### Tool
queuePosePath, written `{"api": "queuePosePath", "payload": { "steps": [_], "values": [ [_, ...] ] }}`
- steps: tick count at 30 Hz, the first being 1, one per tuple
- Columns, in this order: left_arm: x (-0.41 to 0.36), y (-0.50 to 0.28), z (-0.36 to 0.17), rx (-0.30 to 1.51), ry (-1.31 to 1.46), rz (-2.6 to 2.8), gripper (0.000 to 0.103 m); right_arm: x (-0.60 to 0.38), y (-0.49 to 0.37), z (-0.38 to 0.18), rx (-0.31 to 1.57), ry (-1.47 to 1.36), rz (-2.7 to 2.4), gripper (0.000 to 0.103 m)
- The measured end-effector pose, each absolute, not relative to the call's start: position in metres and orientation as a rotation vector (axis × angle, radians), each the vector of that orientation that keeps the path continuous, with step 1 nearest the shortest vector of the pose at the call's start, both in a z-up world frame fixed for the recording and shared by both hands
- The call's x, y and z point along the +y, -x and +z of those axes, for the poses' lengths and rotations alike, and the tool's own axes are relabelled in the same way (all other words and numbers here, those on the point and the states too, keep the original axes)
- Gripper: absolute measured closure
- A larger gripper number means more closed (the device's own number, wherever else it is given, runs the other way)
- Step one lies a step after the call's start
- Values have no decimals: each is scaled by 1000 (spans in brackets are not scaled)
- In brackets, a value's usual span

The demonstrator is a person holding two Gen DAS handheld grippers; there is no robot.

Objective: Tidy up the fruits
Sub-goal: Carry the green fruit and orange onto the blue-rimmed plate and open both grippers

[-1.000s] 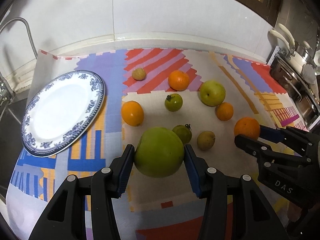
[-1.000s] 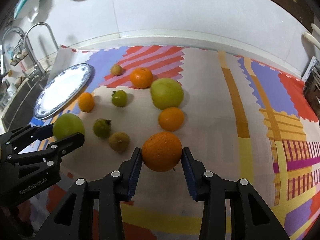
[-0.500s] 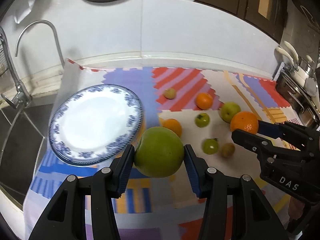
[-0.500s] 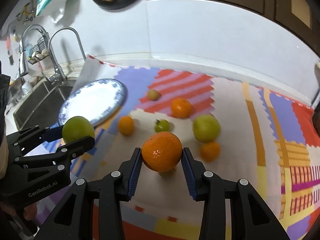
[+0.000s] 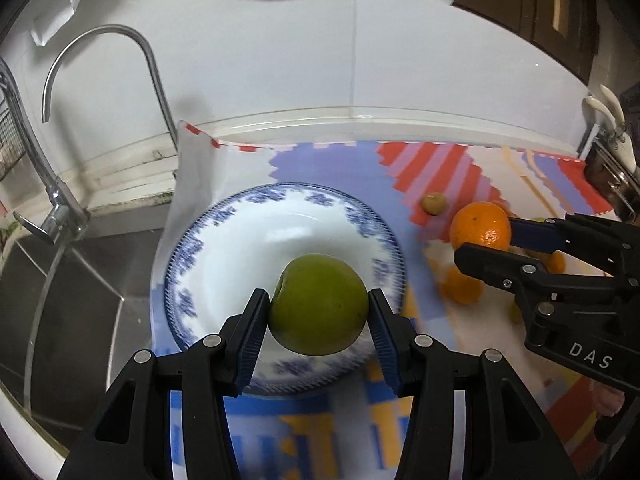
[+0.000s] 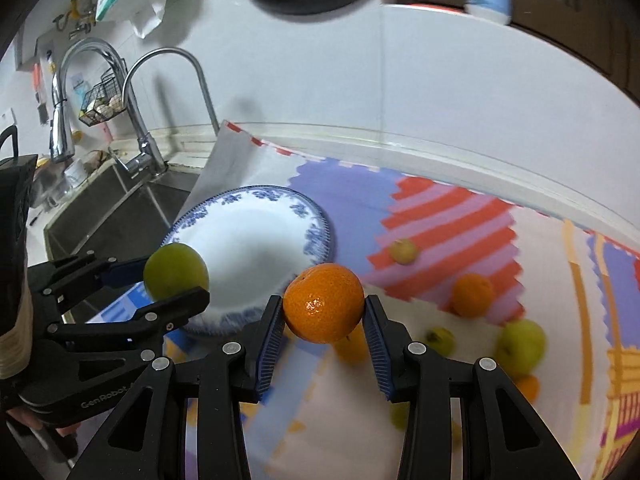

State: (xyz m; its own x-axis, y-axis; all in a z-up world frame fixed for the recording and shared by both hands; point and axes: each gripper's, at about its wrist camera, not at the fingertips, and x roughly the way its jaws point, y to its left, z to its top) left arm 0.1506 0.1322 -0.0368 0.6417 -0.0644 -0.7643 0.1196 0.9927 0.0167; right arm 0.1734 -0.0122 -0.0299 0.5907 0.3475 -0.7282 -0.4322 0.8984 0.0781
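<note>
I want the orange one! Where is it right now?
The orange sits clamped in the right gripper, bottom centre of the right wrist view, just right of the plate.

Your left black plastic two-finger gripper (image 5: 318,318) has ribbed blue pads (image 5: 251,340), silver screws on its linkage, and white "GenRobot" lettering at 7 o'clock in the right wrist view. Your right black plastic two-finger gripper (image 6: 323,322) looks the same, marked "DAS" at 4 o'clock in the left wrist view.

1. Even, bright indoor light; soft faucet shadow (image 5: 188,100) on the white wall.
2. Motion blur smears the mat (image 6: 440,216) toward 5 o'clock.
3. Fisheye bending and dark corners ring both views.
</note>
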Motion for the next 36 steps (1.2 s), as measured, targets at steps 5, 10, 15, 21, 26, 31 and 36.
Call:
{"api": "queuePosePath", "payload": {
  "steps": [5,10,15,21,26,31,36],
  "values": [
    [158,-178,-42,896,-46,-120,54,15,-204,-38,875,114,492,62],
    [175,-204,-51,937,-37,-129,54,45,-232,-47,911,149,528,62],
    [188,-223,-64,971,-35,-122,54,60,-255,-66,968,164,542,62],
    [192,-239,-79,1002,-31,-129,53,69,-268,-79,1001,192,556,62],
    [194,-245,-85,1019,-22,-132,53,73,-276,-85,1018,193,568,62],
    [194,-244,-80,994,-34,-124,53,75,-279,-88,1024,183,574,62],
    [195,-241,-68,964,-42,-90,45,76,-278,-88,1025,180,582,62]
  ]
}}
